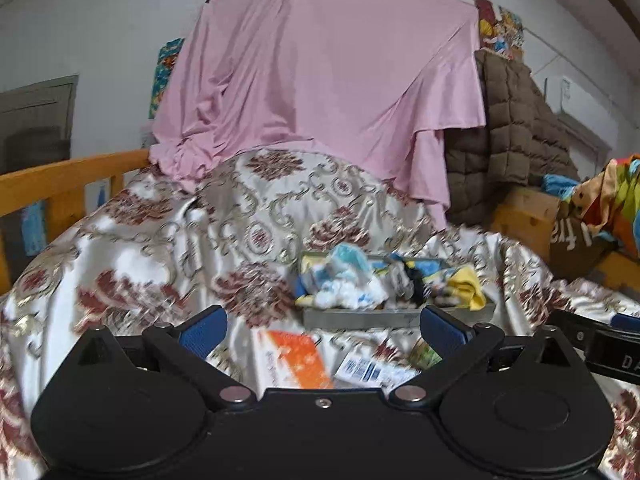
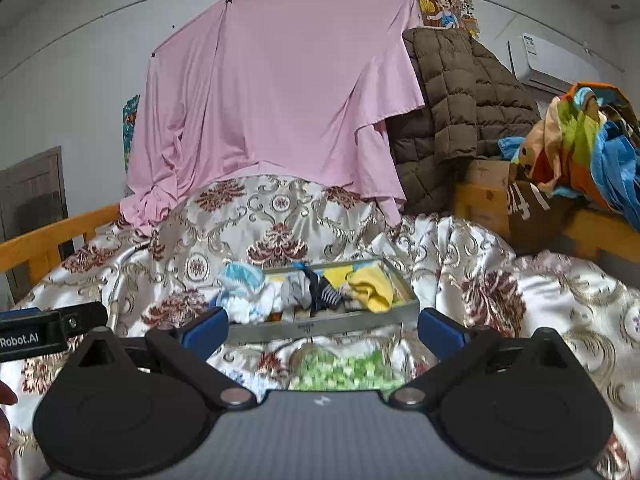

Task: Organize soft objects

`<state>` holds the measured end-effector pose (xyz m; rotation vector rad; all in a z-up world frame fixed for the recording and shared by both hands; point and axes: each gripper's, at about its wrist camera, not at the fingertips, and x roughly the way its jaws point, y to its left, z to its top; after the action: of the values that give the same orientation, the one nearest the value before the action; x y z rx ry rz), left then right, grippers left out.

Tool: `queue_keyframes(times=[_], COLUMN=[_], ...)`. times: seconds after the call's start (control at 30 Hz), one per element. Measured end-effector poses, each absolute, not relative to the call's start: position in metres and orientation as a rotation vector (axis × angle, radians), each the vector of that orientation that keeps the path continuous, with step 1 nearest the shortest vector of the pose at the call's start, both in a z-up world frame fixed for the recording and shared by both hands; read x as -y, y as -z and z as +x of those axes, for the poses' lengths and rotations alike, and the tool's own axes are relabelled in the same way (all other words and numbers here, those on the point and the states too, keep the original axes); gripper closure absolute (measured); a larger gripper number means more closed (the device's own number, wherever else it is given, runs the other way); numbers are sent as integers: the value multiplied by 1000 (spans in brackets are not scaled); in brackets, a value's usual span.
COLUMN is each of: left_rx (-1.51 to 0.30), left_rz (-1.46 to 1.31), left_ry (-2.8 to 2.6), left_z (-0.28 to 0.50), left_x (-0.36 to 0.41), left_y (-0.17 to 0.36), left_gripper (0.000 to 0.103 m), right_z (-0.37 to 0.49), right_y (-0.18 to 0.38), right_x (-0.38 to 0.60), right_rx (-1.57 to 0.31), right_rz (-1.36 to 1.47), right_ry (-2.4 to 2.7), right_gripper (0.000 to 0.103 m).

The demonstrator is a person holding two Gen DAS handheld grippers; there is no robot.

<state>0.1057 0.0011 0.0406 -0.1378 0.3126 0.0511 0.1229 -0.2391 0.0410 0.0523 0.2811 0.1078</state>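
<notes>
A grey tray (image 2: pixel 324 326) sits on a bed covered by a floral quilt (image 2: pixel 500 280). Heaped in the tray are small soft cloths: a yellow one (image 2: pixel 370 290) at its right end, a striped dark one (image 2: pixel 326 294) in the middle, and white and blue ones (image 2: pixel 244 292) spilling over its left rim. Both the left tongs (image 1: pixel 322 330) and the right tongs (image 2: pixel 322 330) hover just in front of the tray, spread wide and holding nothing. The cloths look light, limp and easily snagged on each other; pinching a raised fold, such as the yellow cloth's top ridge, seems the best hold.
</notes>
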Motion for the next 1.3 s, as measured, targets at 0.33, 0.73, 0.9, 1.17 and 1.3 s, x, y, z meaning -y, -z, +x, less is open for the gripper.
queue_keyframes(times=[0.33, 0.73, 0.9, 1.17, 1.3], left_rx=[-361, -376, -362, -358, -376], left_rz=[-140, -95, -91, -95, -95], left_ry=[-118, -122, -137, -158, -167], left_z=[80, 59, 56, 55, 58], left_x=[-6, 5, 7, 7, 7], left_y=[-18, -7, -6, -6, -3], left_gripper=[1, 1, 1, 1, 1], right_z=[96, 82, 81, 80, 82], right_y=[-20, -11, -8, -6, -3], right_x=[233, 235, 237, 235, 233], right_rx=[-315, -324, -334, -340, -352], right_rz=[36, 49, 52, 46, 40], right_ry=[-108, -85, -75, -80, -84], right_gripper=[0, 0, 0, 0, 0])
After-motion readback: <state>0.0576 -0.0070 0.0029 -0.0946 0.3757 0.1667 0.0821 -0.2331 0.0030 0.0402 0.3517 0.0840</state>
